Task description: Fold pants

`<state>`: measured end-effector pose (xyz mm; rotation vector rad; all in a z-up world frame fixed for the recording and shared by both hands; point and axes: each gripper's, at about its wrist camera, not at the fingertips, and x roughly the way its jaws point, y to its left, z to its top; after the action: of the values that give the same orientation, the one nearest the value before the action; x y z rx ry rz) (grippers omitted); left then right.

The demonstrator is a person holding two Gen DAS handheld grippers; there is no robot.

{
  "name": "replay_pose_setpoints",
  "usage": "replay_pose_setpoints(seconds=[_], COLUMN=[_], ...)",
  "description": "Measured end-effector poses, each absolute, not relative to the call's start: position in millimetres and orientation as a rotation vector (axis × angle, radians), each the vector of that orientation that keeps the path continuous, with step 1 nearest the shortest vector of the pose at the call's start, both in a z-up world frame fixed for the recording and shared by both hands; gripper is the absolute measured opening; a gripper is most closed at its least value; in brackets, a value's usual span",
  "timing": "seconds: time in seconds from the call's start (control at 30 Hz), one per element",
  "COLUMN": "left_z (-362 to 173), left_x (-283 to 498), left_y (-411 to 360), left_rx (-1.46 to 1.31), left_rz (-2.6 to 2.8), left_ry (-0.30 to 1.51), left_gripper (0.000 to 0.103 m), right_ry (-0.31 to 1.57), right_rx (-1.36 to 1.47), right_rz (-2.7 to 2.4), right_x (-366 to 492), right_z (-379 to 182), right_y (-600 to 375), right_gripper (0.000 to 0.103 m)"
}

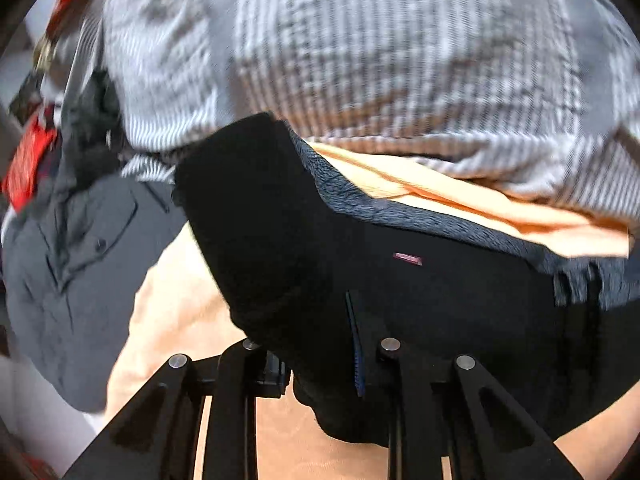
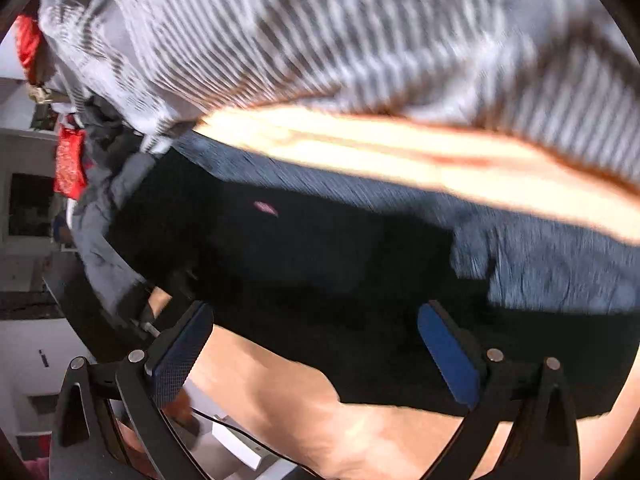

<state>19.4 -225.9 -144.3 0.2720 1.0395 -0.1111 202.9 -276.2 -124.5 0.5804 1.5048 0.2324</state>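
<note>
1. We see a peach-coloured sheet (image 1: 168, 312) covering the surface that carries everything; what is under it we cannot tell.
2. The black pants (image 1: 304, 248) lie directly on this sheet (image 2: 304, 412), with bare sheet showing on both sides of them.
3. A grey garment (image 1: 72, 264) lies on the sheet to the left, just beside the pants.
4. A grey-and-white striped cloth (image 1: 360, 52) is heaped along the far side, its edge resting on the sheet beyond the pants.

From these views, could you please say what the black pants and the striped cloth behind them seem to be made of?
Black pants: soft matte fabric, seemingly fleecy inside, judging by the fuzzy blue-grey lining. Striped cloth: thin woven fabric, probably cotton, wrinkled; blur leaves it uncertain.
</note>
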Motion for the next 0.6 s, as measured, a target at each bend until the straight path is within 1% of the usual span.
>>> replay_pose_setpoints(seconds=[0.1, 0.27, 0.4, 0.6], left_z=[-143.0, -145.7, -149.2, -148.7], left_x=[17.8, 20.8, 15.9, 9.7], left_y=[-228.5, -232.1, -236.6, -242.1], left_rx=[0.298, 0.325, 0.35, 0.395], left_rz=[-0.113, -0.113, -0.121, -0.125], left_ry=[1.032, 1.024, 1.01, 0.982], left_gripper=[0.024, 0.024, 0.024, 0.024], right_ry=[1.493, 1.552, 1.658, 1.804], right_rx=[0.55, 0.442, 0.299, 0.137], right_rz=[0.294, 0.452, 0.557, 0.607], right_x=[238.3, 297.9, 335.0, 351.0], right_z=[-104.9, -91.1, -101.5, -135.0], right_y=[-261.3, -204.3, -144.8, -88.1], right_gripper=[0.103, 0.103, 0.103, 0.103])
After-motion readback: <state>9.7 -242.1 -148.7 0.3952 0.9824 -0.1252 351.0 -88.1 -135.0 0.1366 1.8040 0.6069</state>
